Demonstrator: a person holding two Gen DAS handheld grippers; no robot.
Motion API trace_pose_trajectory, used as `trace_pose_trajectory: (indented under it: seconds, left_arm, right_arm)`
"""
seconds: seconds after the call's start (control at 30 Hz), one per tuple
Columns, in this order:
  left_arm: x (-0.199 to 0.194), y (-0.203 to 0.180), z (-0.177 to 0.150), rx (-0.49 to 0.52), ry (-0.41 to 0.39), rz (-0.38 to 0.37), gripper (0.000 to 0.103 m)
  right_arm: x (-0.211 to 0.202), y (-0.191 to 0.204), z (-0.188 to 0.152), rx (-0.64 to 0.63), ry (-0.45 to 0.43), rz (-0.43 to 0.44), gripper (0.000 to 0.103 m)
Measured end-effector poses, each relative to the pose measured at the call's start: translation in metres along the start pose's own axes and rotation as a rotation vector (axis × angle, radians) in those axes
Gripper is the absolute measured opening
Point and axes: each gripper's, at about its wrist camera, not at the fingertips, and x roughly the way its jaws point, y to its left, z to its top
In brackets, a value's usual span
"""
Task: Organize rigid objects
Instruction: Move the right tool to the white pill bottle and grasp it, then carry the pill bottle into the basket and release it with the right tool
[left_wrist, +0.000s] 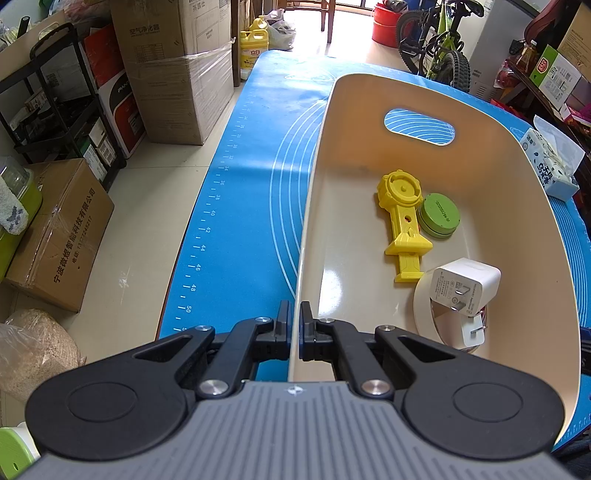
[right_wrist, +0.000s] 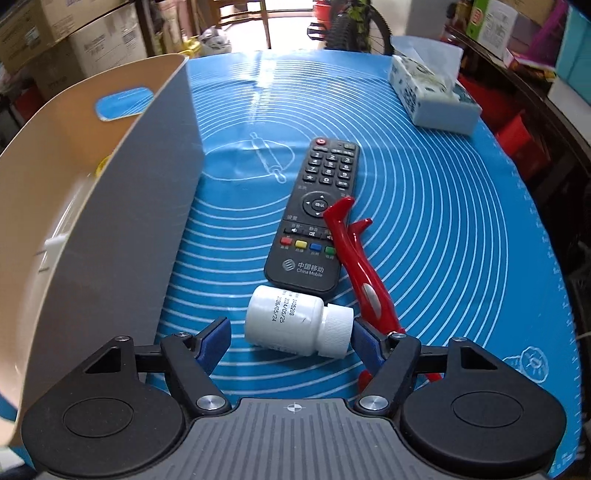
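Item: white plastic pill bottle (right_wrist: 295, 325), lying on the blue silicone mat (right_wrist: 443, 221), near the black remote (right_wrist: 314, 218).

Right gripper (right_wrist: 291, 338): jaws apart, straddling it; should centre, then close across body and cap.

Left gripper (left_wrist: 294, 325): clamped on the beige bin (left_wrist: 369, 110) wall.

Daylight pours in from a doorway (left_wrist: 345, 14) at the far end of the room, blown out to near white in both views; it leaves a pale sheen along the blue mat (right_wrist: 266, 79) and a soft glare patch on the glossy floor of the bin (left_wrist: 332, 284); shadows are faint and short – the light is even; fisheye bending curves every edge; the bin wall (right_wrist: 55, 229) at the right view's left side is smeared with blur.
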Motion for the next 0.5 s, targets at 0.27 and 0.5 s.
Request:
trace_pose_trajectory:
  seconds: [0.27, 0.5]
  left_arm:
    - [0.000, 0.000, 0.000, 0.000, 0.000, 0.000, 0.005]
    - [0.000, 0.000, 0.000, -0.001, 0.000, 0.000, 0.005]
  right_arm:
    - [0.012, -0.003, 0.000, 0.023, 0.001, -0.006, 0.064]
    - [-0.005, 0.003, 0.001, -0.019, -0.064, -0.014, 0.064]
